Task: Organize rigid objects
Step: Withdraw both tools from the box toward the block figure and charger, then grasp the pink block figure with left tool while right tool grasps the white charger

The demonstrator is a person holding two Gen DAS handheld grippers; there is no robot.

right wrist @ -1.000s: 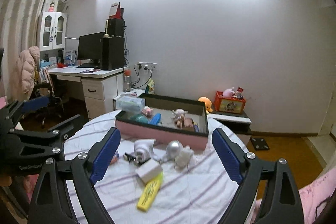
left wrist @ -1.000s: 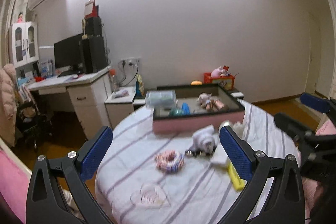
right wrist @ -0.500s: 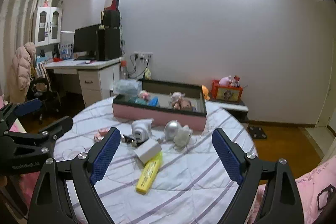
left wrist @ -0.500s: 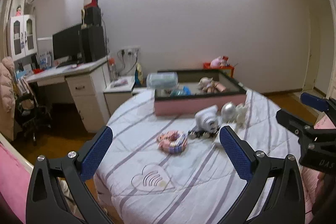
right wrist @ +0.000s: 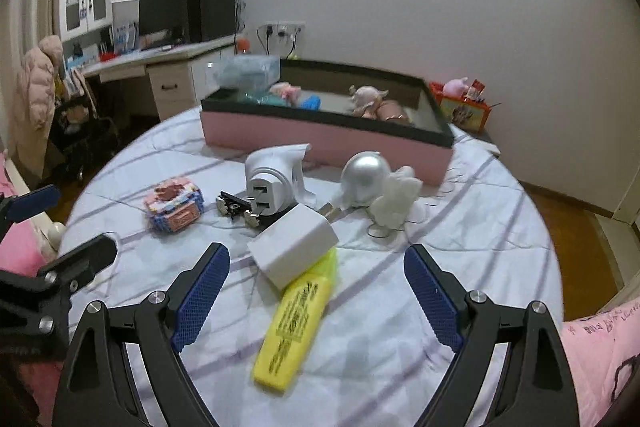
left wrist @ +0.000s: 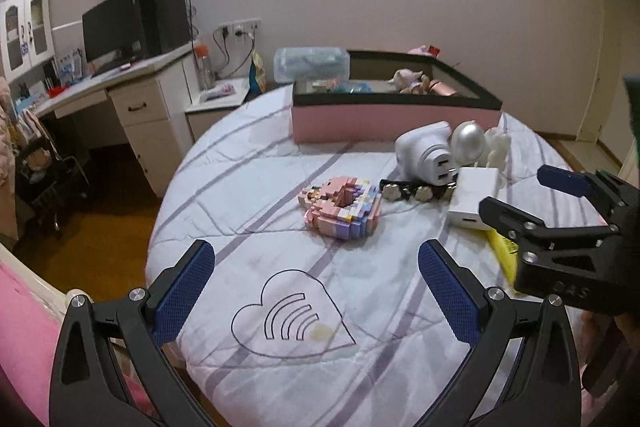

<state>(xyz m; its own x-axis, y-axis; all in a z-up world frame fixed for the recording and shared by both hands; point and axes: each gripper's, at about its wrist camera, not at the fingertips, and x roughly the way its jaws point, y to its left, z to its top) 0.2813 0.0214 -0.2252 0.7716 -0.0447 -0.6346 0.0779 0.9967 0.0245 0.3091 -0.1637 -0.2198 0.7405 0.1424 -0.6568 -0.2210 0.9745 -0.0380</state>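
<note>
Both fingers wide, empty; yellow highlighter (right wrist: 294,327) lies lengthwise, pointing toward pink box (right wrist: 320,139).

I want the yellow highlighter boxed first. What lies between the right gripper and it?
Nothing visible. The right gripper is open above the yellow highlighter. Only the white charger rests on the highlighter's far end, toward the pink box.

A white desk (left wrist: 132,75) with drawers is seen at the left wall, and a black monitor (left wrist: 110,23) is placed on it. A white cabinet (right wrist: 82,1) with glass doors is set further left. A puffy coat (right wrist: 38,83) is hung near a chair. A red box (right wrist: 464,107) is seen behind the bed.
</note>
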